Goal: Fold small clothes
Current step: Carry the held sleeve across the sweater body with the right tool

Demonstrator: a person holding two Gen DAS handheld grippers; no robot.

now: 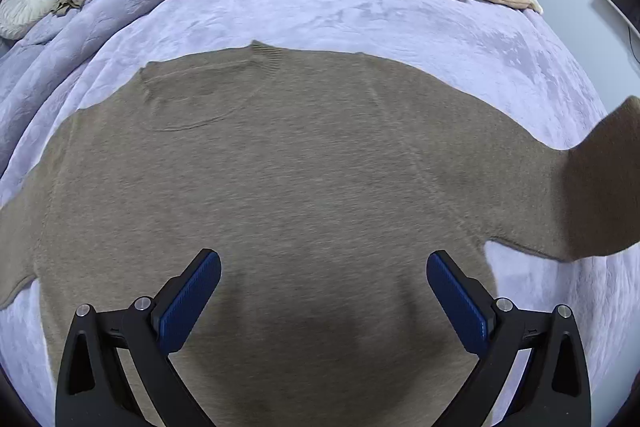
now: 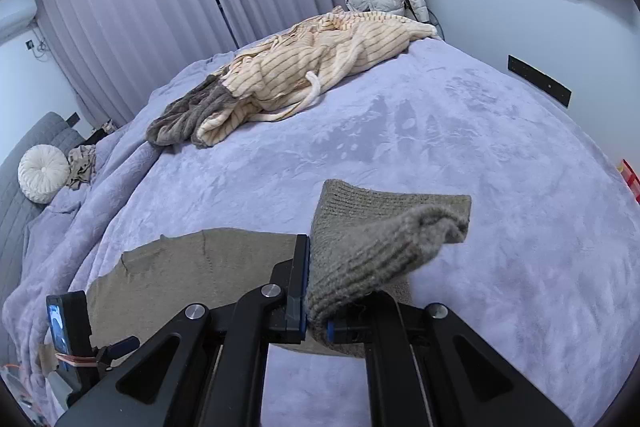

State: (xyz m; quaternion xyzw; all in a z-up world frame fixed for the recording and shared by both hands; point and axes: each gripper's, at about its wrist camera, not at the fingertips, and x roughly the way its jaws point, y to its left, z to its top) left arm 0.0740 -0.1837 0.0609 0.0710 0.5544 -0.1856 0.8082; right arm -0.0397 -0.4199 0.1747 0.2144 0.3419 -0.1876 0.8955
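L wrist view: left gripper [image 1: 323,279] is hanging w/ jaws wide apart, nothing btwn its 2 blue pads [image 1: 188,301], right over the taupe sweater [image 1: 280,187]. Sweater is lying flat on the lavender blanket [image 1: 360,19], collar at the far side, 1 sleeve [image 1: 600,187] lifting off at the right edge. No containers showing.

R wrist view: right gripper [image 2: 316,291] is clamping tight on the sleeve's ribbed cuff [image 2: 372,247], knit bunching and drooping past the fingers. Cream striped garment [image 2: 320,67] and grey knit [image 2: 188,115] are sitting piled at the far side.
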